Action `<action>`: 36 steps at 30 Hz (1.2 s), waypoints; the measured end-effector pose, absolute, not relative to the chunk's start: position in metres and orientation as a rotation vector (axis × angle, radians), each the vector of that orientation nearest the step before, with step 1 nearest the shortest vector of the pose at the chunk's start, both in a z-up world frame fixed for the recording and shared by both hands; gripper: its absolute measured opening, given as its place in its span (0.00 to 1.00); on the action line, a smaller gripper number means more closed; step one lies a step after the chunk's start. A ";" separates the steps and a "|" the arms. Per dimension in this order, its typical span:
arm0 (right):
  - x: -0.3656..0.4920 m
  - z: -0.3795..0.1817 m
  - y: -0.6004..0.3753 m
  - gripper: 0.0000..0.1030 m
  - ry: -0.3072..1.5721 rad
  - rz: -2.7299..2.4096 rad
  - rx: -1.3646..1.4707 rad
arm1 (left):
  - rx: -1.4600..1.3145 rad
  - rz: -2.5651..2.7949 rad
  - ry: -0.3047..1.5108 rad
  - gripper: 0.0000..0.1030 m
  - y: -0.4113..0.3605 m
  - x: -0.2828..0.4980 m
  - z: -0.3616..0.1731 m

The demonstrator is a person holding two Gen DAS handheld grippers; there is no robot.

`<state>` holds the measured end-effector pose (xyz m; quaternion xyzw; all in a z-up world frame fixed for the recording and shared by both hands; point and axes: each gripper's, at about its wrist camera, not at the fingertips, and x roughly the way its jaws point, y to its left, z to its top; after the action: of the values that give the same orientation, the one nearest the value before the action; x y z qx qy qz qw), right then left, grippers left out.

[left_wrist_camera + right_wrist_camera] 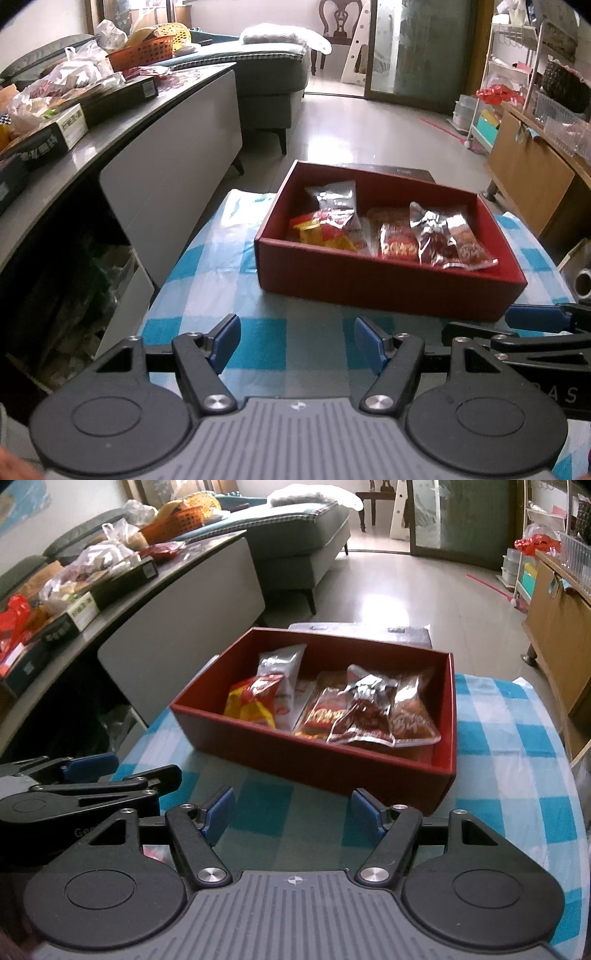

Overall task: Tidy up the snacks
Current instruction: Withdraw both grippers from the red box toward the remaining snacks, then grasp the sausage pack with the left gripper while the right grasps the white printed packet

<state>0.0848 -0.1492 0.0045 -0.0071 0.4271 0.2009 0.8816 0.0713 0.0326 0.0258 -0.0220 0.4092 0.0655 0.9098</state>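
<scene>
Both tools look alike. The left gripper (pixel 295 345) has two black linkage arms ending in blue padded fingers (pixel 225 341), each arm pinned behind the fingers by a silver screw. Outboard of those screws sit two round black discs with an embossed ring, and between them a grey ribbed plate bearing a small crosshair mark. The right gripper (pixel 293 814) shows the same black arms, blue fingers (pixel 365 814), silver screws and grey ribbed plate. Pale lettering runs along each black side housing, only partly readable.
</scene>
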 end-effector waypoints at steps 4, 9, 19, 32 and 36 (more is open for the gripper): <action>0.070 0.000 -0.146 0.74 0.906 0.427 -0.021 | -0.041 0.142 0.856 0.60 0.035 0.059 0.023; 0.059 -0.004 -0.143 0.74 0.923 0.427 -0.028 | -0.035 0.147 0.878 0.60 0.037 0.045 0.017; 0.034 -0.024 -0.135 0.74 0.995 0.439 -0.058 | -0.014 0.150 0.967 0.60 0.041 0.021 -0.006; 0.031 -0.056 -0.128 0.75 1.109 0.469 -0.081 | -0.046 0.152 1.087 0.60 0.048 0.022 -0.034; 0.031 -0.065 -0.122 0.78 1.131 0.471 -0.115 | -0.033 0.161 1.116 0.61 0.050 0.022 -0.044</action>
<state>0.0312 -0.1218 -0.0652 -0.0539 0.5304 0.2211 0.8166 0.0223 0.0504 -0.0437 -0.0154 0.5288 0.0765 0.8452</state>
